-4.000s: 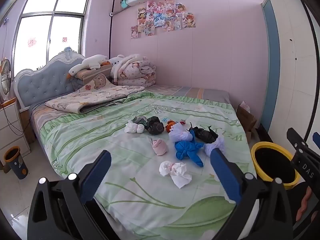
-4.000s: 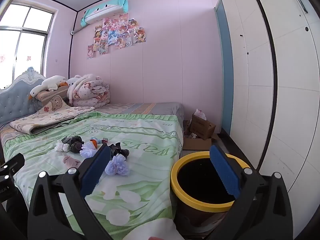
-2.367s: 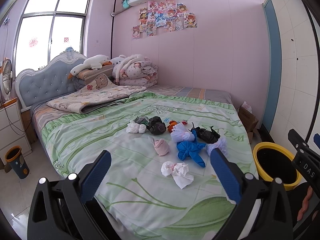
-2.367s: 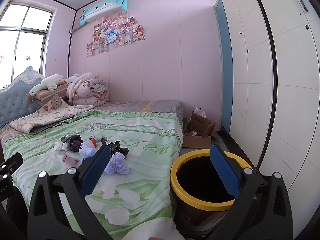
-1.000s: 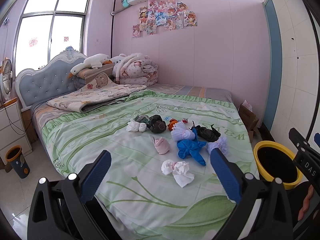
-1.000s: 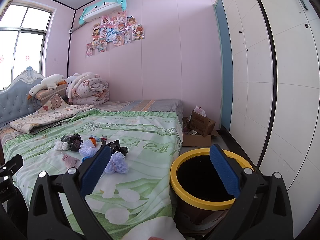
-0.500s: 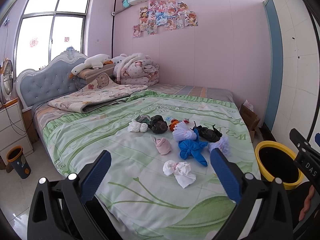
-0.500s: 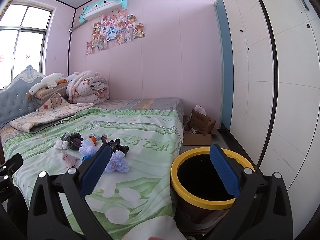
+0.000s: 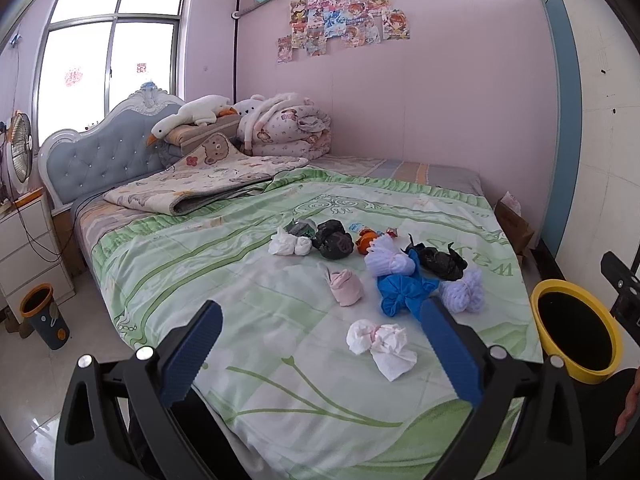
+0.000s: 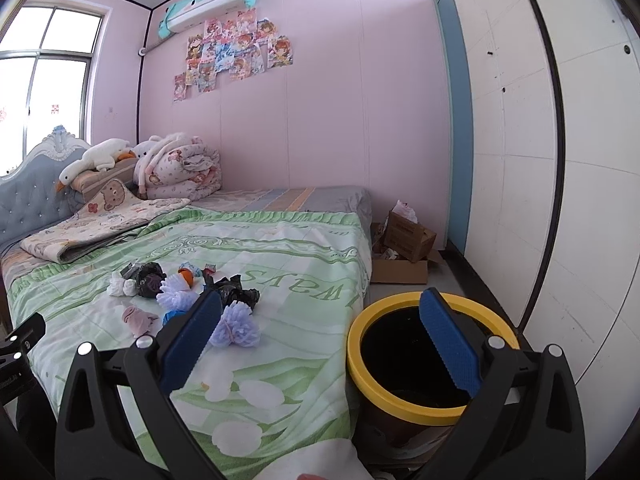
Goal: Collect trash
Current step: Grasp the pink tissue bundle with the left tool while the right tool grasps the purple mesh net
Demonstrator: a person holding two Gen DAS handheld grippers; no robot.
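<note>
Several wads of trash lie on the green bedspread (image 9: 240,264): a white wad (image 9: 380,342) nearest, a blue one (image 9: 402,292), a pink one (image 9: 344,286), a lilac one (image 9: 462,290), black bags (image 9: 440,260) and a white one (image 9: 290,245) farther back. A yellow-rimmed bin (image 10: 424,354) stands on the floor at the bed's right side; it also shows in the left wrist view (image 9: 576,336). My left gripper (image 9: 320,354) is open and empty, short of the white wad. My right gripper (image 10: 320,344) is open and empty, between the bed edge and the bin.
A folded quilt (image 9: 200,188), pillows and a goose toy lie at the headboard end. Cardboard boxes (image 10: 404,248) sit on the floor beyond the bin by the white wardrobe (image 10: 560,160). A small dark bin (image 9: 40,314) and white drawers stand left of the bed.
Both views have shifted only slightly; the trash and bin lie as before. Both grippers stay open and empty.
</note>
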